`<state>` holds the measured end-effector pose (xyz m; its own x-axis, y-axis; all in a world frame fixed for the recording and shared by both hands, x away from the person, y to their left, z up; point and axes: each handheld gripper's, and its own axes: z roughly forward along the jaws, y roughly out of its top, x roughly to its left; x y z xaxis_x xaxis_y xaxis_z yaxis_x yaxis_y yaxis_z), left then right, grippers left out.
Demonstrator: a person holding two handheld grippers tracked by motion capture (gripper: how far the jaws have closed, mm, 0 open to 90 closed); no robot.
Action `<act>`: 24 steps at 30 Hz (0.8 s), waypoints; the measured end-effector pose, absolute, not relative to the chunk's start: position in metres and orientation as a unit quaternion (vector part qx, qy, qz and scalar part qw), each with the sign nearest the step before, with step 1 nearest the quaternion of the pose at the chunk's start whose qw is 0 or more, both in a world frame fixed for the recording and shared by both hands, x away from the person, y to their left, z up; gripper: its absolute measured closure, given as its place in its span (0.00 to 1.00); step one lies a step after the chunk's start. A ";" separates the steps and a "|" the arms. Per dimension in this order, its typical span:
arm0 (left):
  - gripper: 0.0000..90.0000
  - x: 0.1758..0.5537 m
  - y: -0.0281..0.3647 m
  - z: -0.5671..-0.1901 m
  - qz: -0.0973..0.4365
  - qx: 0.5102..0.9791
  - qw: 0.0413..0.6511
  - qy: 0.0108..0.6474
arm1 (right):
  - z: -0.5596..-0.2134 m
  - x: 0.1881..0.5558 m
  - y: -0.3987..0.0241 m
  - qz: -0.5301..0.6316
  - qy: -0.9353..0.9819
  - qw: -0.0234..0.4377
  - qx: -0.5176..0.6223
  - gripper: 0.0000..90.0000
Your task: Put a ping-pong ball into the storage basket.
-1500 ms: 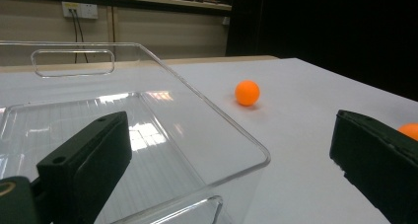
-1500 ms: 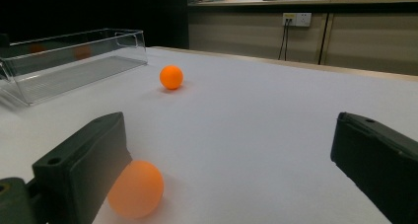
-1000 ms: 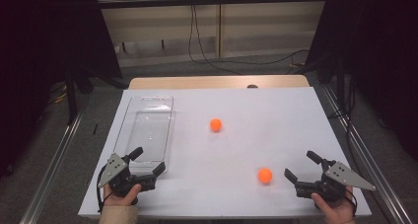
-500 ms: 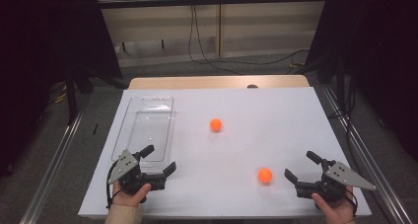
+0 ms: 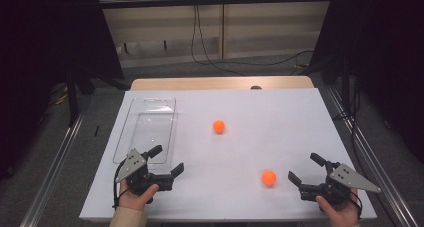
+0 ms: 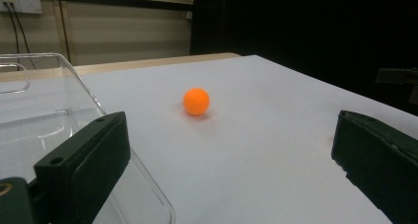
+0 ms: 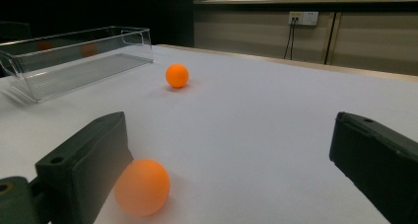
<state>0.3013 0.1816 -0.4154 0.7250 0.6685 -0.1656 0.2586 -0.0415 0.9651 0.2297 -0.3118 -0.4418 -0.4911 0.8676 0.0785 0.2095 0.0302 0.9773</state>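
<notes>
Since the earlier frame, left hand-held gripper (image 5: 166, 162) has shifted right along the near edge and turned its jaws toward the middle of the tabletop (image 5: 280, 122); right hand-held gripper (image 5: 306, 169) is in the same spot at the near right corner. Both orange balls are where they were.

Left hand-held gripper: jaws spread wide, holding nothing, one jaw tip beside the near end of the clear tray (image 5: 148, 128). In the left gripper view the far ball (image 6: 196, 101) sits between the two jaws, well ahead of them.

Right hand-held gripper: jaws spread wide, nothing clamped. The near ball (image 5: 269, 177) lies just left of its jaw tips in the high view. In the right gripper view that ball (image 7: 142, 187) sits close against the left jaw's inner face; whether it touches cannot be told.

Jaws are matte black blocks with flat inner faces. Balls are smooth, round, matte orange.

Farther out, the far ball (image 5: 218, 126) rests alone near the tabletop's centre. The tray is a long rectangular box of transparent hard plastic with rounded corners, lying along the left side. The tabletop's cover is plain white and smooth.
</notes>
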 end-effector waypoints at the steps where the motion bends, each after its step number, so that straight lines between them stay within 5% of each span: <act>1: 0.01 0.301 0.180 -0.415 0.168 0.701 0.610 0.331 | -0.442 0.230 -0.312 0.563 0.655 0.292 0.411 0.01; 24: 0.01 0.304 0.158 -0.408 0.159 0.712 0.613 0.305 | -0.440 0.231 -0.311 0.562 0.656 0.292 0.411 0.00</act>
<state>0.3036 0.1582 -0.4084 0.7634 0.6287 -0.1484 0.2400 -0.0628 0.9687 0.2311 -0.3111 -0.4404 -0.4918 0.8671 0.0788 0.2113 0.0310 0.9769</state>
